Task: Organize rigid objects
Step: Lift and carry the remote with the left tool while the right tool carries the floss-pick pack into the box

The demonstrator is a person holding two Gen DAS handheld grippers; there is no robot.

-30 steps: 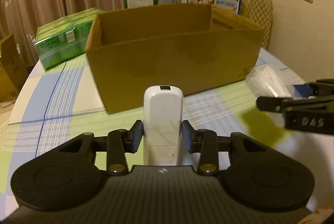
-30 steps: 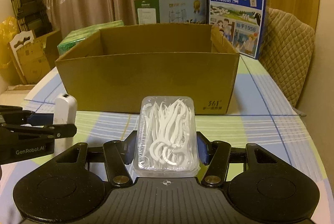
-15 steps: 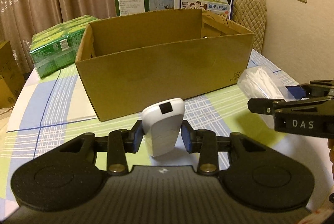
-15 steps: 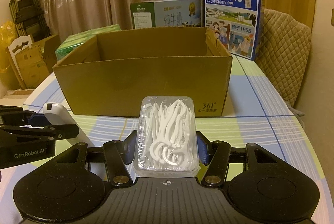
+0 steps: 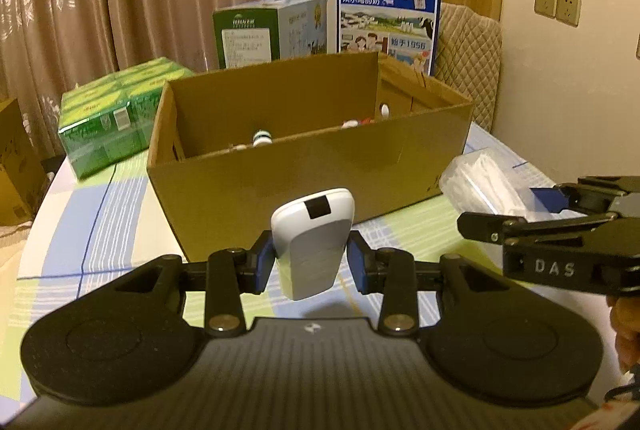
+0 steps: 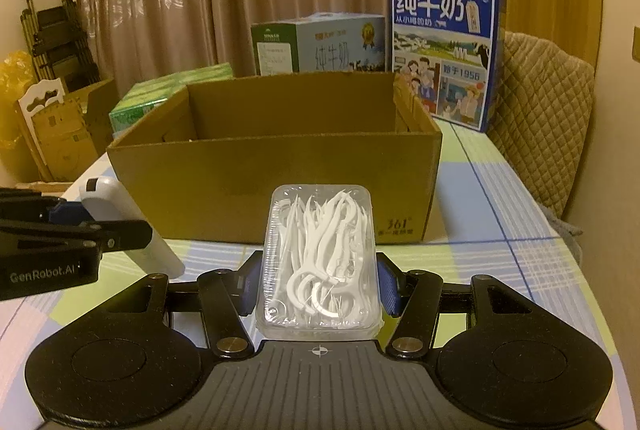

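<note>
Two grippers low over checked worktop (image 6: 520, 213), both loaded. Open cardboard box (image 5: 312, 165) at 12 o'clock from each, small items inside. Blue milk carton (image 6: 440, 49) and green-and-white carton (image 5: 272, 29) behind box; green pack (image 5: 104, 117) at 10 o'clock. Right gripper (image 6: 318, 280) clamped on clear tub of white floss picks (image 6: 318, 262). Left gripper (image 5: 312, 262) clamped on white remote-like device (image 5: 312, 238), tilted, clear of cloth, just short of box front.
</note>
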